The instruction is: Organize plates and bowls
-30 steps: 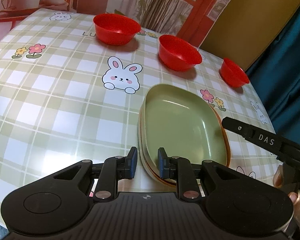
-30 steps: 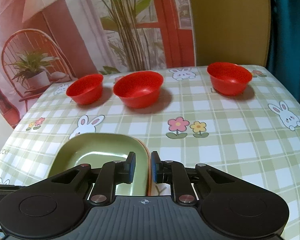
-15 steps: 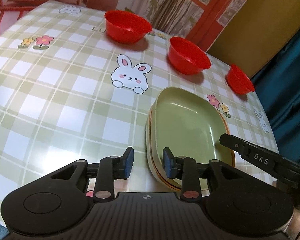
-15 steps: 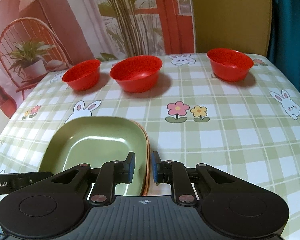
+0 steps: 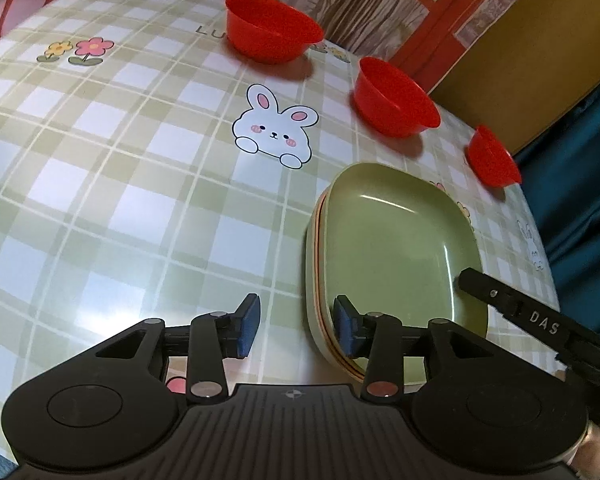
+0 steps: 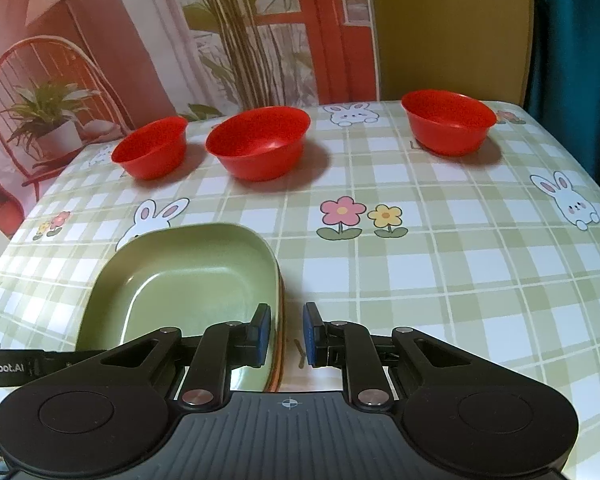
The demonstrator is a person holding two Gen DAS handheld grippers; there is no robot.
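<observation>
The plate stack (image 5: 396,240), green plate on top, lies on the bench (image 5: 120,200) toward 5 o'clock in the left wrist view, probably gathered there to free space. The left gripper (image 5: 296,326) straddles its near rim, fingers opening, pads clear of it. The right gripper (image 6: 286,334) stands narrowly parted around the opposite rim; contact unclear. Three red bowls (image 6: 260,142) wait unstacked from 10 to 1 o'clock.

white letters "das" stand on the black right gripper (image 5: 540,322) as seen in the left wrist view. "nrobot.ai" shows in white on the black left gripper (image 6: 28,366) at the picture's edge, cut off. the checked tablecloth (image 5: 100,184) carries grey letters "lu" beside a red bowl (image 5: 270,34).
</observation>
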